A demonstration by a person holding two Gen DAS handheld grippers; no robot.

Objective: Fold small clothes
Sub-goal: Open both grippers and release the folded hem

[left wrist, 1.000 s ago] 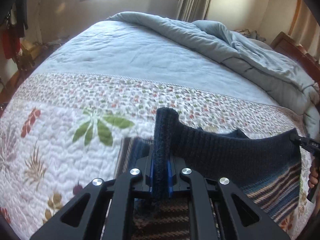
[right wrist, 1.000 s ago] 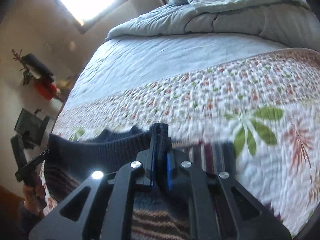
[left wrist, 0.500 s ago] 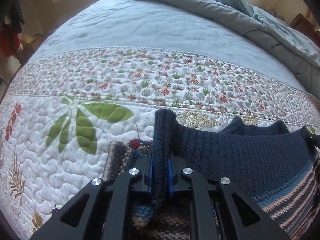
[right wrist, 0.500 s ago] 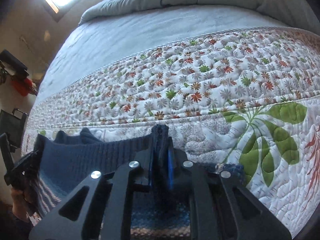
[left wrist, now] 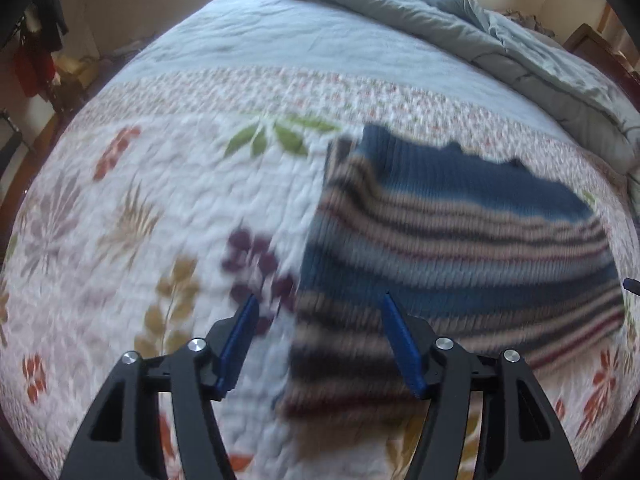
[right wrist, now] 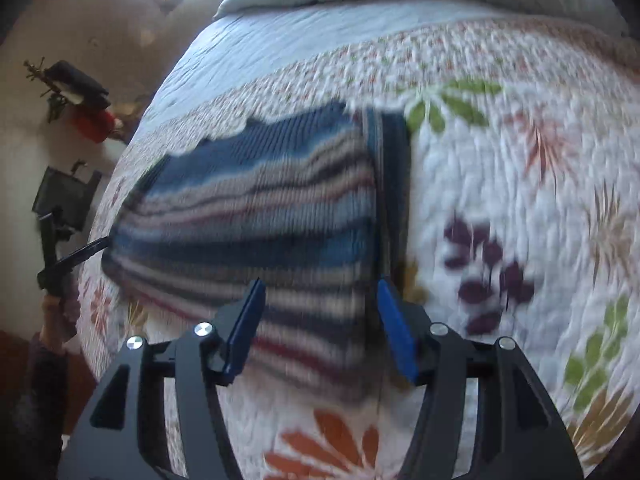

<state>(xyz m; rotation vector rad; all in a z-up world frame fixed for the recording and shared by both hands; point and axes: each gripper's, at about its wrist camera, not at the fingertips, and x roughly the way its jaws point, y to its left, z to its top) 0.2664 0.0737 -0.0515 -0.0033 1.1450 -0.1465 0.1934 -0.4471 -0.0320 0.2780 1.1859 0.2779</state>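
Note:
A striped knit sweater (left wrist: 460, 248) in navy, beige and dark red lies flat on the floral quilt (left wrist: 160, 208), its navy ribbed band along the far edge. My left gripper (left wrist: 318, 302) hovers over the sweater's left edge with its jaws opening, nothing pinched between the blue pads (left wrist: 240, 332). In the right wrist view the same sweater (right wrist: 260, 220) lies ahead, and my right gripper (right wrist: 320, 288) hangs over its right edge, jaws opening and free of the cloth. The left gripper (right wrist: 76, 256) shows at the far left there, held by a hand.
A grey duvet (left wrist: 500, 48) is bunched at the far side of the bed. A dark wooden bed frame (left wrist: 592, 40) stands at the right. Dark and red items (right wrist: 84, 108) hang on the wall left of the bed.
Both grippers were shut on the sweater's navy band and carried it forward over the quilt. Now both have let go and pulled back, and the sweater lies flat.

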